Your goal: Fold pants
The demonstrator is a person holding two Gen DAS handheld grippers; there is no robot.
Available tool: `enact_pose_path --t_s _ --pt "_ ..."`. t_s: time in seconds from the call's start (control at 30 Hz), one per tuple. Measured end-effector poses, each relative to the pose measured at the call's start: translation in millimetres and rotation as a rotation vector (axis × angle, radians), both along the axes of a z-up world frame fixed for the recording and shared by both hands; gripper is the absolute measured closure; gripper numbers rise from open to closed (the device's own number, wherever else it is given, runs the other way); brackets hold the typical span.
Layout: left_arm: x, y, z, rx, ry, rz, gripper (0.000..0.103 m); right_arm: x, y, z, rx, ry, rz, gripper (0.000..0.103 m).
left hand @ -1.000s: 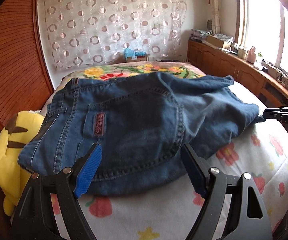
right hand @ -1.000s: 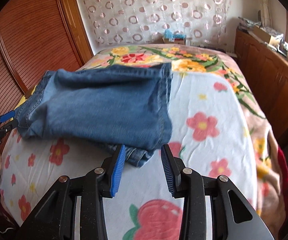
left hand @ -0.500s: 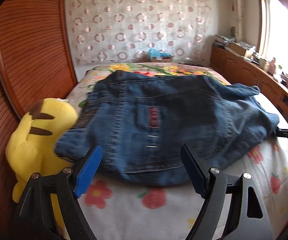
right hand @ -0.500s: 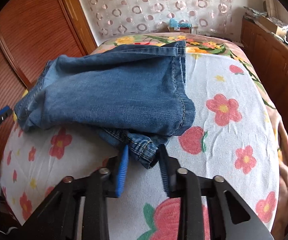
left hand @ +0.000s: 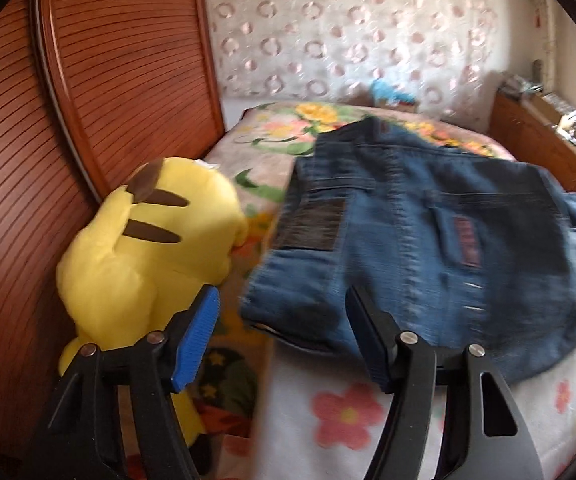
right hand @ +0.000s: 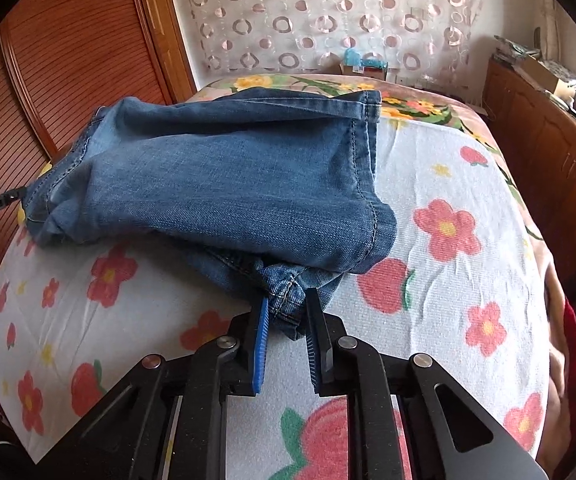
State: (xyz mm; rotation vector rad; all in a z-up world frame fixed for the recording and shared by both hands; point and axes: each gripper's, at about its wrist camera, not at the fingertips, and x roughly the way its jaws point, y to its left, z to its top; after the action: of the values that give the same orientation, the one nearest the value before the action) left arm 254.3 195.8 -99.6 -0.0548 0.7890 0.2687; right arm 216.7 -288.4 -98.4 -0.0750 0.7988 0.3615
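Looking along our right gripper (right hand: 285, 320), we see its blue-padded fingers (right hand: 259, 344) drawn in close on either side of a bunched hem of the jeans (right hand: 223, 196) — the denim fills the gap between the pads, so we have it pinched. The jeans lie folded in a thick stack on the flowered bedsheet (right hand: 448, 272), a leg panel on top with its stitched side seam running toward us, and the gripped hem pokes out from under that top layer at the near edge.

From our left wrist camera the picture is smeared. Our left gripper (left hand: 283, 336) stands wide apart and holds nothing; one finger sits in front of the near corner of the jeans (left hand: 420, 240), the other in front of the yellow plush toy (left hand: 147, 248). On this side we see the waistband end, with a dark patch and a back pocket facing up. The plush toy rests just beside the jeans, against the slatted wooden wall panel (left hand: 87, 120). A patterned curtain (right hand: 328, 12) hangs behind the bed, and a wooden cabinet (right hand: 548, 152) runs along its far side.
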Motion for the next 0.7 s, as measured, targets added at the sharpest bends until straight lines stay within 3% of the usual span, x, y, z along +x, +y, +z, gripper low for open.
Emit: enact_pose_path --t_s 0.23,0.37,0.47,0.57,0.7 --pt "18 6 -15 -0.018 0.066 -0.022 0.037 0 -3 1 0.009 0.002 0.009 0.086" --pt "18 3 -17 -0.030 0.074 -0.044 0.057 1 -3 2 -0.003 -0.007 0.015 0.086" --pt "16 -4 -13 -0.043 0.054 -0.072 0.092 -1 -4 7 -0.008 -0.036 0.011 0.087" --pt "11 -16 1 0.024 0.025 -0.068 0.096 -2 -6 16 -0.016 -0.074 0.007 0.088" --pt "0 -13 35 0.029 -0.073 -0.045 0.097 1 -11 28 -0.039 -0.123 -0.012 0.089"
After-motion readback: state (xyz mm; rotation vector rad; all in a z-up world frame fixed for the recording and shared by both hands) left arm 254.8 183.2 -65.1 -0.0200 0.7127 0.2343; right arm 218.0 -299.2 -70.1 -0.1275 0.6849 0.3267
